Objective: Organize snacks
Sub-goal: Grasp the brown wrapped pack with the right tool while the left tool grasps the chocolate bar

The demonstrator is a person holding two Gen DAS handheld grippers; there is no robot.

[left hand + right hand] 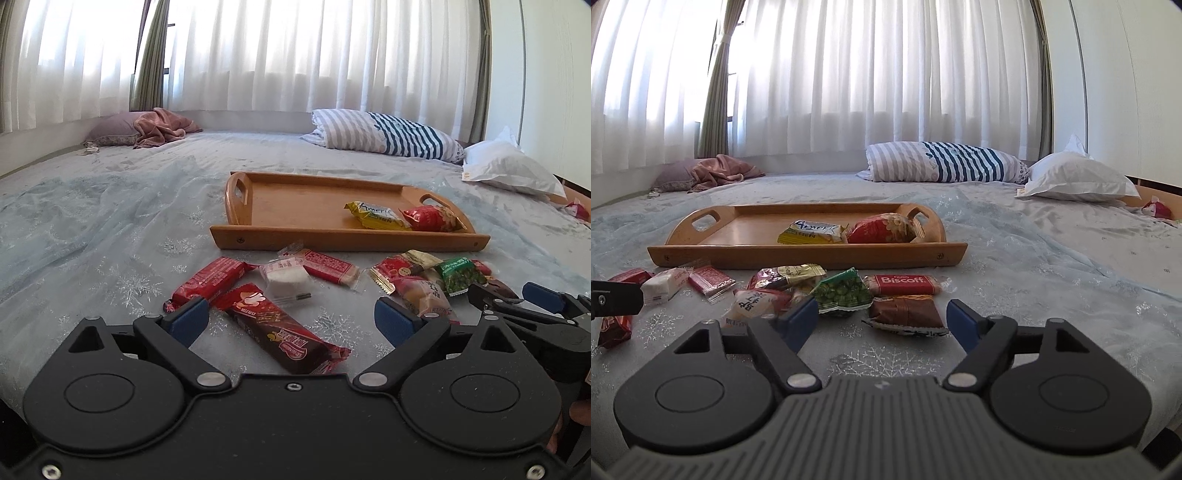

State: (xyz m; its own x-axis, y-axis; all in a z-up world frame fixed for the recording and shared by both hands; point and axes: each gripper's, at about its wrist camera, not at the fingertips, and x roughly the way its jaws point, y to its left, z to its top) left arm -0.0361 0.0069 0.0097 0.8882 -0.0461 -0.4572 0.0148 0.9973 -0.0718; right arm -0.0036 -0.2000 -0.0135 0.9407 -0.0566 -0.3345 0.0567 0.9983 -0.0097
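Bed: pale bedspread [110, 221], wooden tray [295, 195] beyond scattered snacks
Left hand-held gripper [291, 321]: open, empty, straddling dark red wafer bar [284, 332], long axis running diagonally between its fingers
Right hand-held gripper [881, 321]: open, empty, brown packet [905, 314] just ahead

Both cameras sit low and close over the bed [110, 206], looking toward the curtains [886, 74]. Each shows the wooden tray [347, 238] mid-frame and snack packets [842, 291] lower down.

Striped pillow [942, 162], white pillow [1075, 179], pink blanket [720, 171]
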